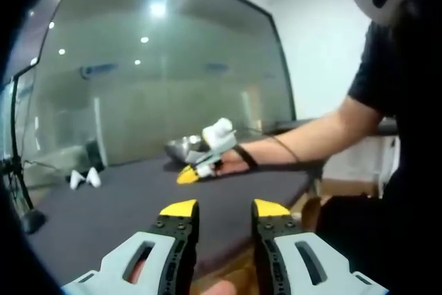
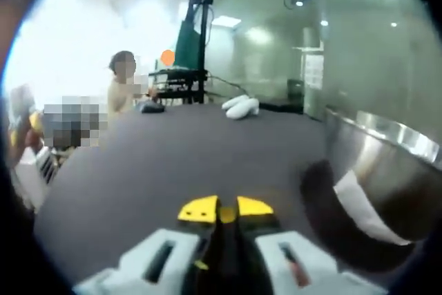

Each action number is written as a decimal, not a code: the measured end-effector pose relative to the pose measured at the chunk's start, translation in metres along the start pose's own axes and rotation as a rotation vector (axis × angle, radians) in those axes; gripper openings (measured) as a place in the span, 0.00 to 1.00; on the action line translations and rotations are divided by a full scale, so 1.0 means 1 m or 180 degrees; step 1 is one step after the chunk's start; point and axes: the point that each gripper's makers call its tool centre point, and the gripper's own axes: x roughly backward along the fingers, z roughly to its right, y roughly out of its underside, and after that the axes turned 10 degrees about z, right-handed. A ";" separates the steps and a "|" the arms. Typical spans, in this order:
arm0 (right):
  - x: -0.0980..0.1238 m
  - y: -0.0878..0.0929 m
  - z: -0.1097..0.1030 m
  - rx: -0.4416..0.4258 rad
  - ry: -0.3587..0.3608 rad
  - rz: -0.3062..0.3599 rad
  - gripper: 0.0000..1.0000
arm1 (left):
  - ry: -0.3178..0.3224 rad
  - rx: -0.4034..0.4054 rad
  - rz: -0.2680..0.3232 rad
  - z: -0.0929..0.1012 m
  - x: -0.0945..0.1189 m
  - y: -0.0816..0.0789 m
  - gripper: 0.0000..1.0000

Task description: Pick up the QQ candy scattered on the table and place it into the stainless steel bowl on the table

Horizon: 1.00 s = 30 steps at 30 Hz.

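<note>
Dark grey table (image 2: 173,164) stretches before me, my left gripper (image 1: 224,208) hanging with jaws apart at its near edge, my right gripper (image 2: 226,209) clamped on a yellow QQ candy (image 2: 226,215) just beside the stainless steel bowl (image 2: 387,164).

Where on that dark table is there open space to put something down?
The dark table lies bare between the right tool and the white objects at its far edge. It's crowded on the right, by the stainless steel bowl.
</note>
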 end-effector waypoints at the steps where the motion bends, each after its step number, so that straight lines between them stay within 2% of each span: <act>1: 0.001 -0.001 -0.002 -0.0008 0.0007 0.0002 0.10 | -0.0002 -0.0001 -0.0002 0.000 0.000 0.000 0.32; 10: 0.012 -0.014 -0.011 0.0000 0.0067 0.0123 0.09 | 0.0013 -0.0017 0.0011 0.002 -0.001 -0.002 0.32; 21: 0.060 -0.073 -0.005 0.0127 0.0282 0.0640 0.09 | 0.0064 -0.0014 0.0017 0.005 -0.006 -0.002 0.32; 22: 0.067 -0.086 0.000 0.0195 0.0350 0.0772 0.09 | 0.0069 -0.0014 0.0018 0.005 -0.007 -0.002 0.32; 24: 0.076 -0.099 0.008 0.0226 0.0414 0.0901 0.09 | 0.0094 -0.0020 0.0018 0.007 -0.010 -0.002 0.32; 28: 0.097 -0.130 0.051 0.0389 0.0786 0.1171 0.09 | 0.0139 -0.0043 0.0033 0.010 -0.014 -0.005 0.32; 30: 0.103 -0.141 0.076 0.0461 0.1031 0.1207 0.09 | 0.0142 -0.0016 0.0055 0.011 -0.015 -0.005 0.32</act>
